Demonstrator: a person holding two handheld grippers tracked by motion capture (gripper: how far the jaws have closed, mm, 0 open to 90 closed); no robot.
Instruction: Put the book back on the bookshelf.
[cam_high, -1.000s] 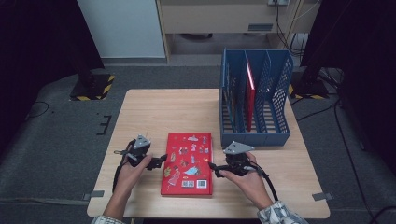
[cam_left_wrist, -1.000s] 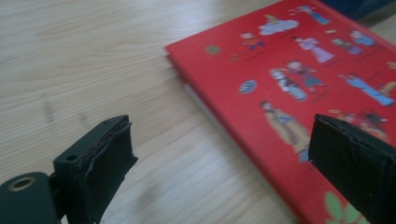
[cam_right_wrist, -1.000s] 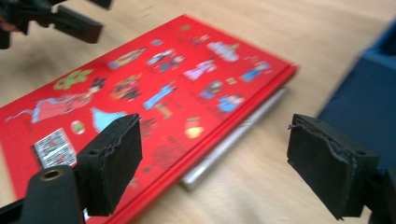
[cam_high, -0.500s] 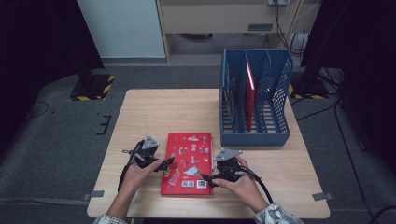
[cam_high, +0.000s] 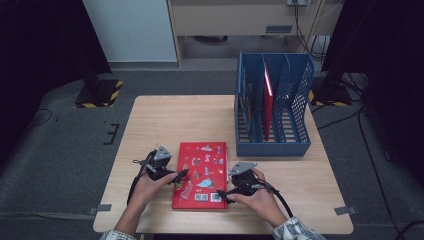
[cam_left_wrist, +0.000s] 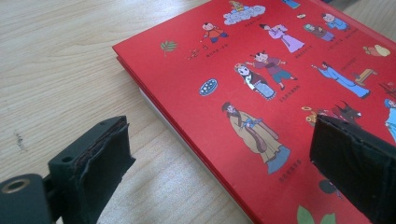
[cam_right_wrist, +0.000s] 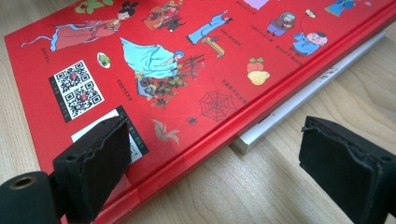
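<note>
Right tool (cam_high: 226, 194) lowered, red book (cam_high: 200, 175), blue rack (cam_high: 272, 107)

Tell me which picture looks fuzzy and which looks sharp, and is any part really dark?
High view: soft and a bit fuzzy, so the drawings on the red book blur together; the floor around the table falls into deep shadow. Left gripper view: cover drawings sharp, the near black fingers slightly soft. Right gripper view: the square code is crisp, with even light and no glare.

Black handheld left gripper (cam_high: 176, 176) & right gripper (cam_high: 226, 194), each w/ grey three-cornered top plate, black trailing cable. Fingers (cam_left_wrist: 100, 161): blocky black pads, screw hole at base. Plaid sleeves (cam_high: 295, 232).
</note>
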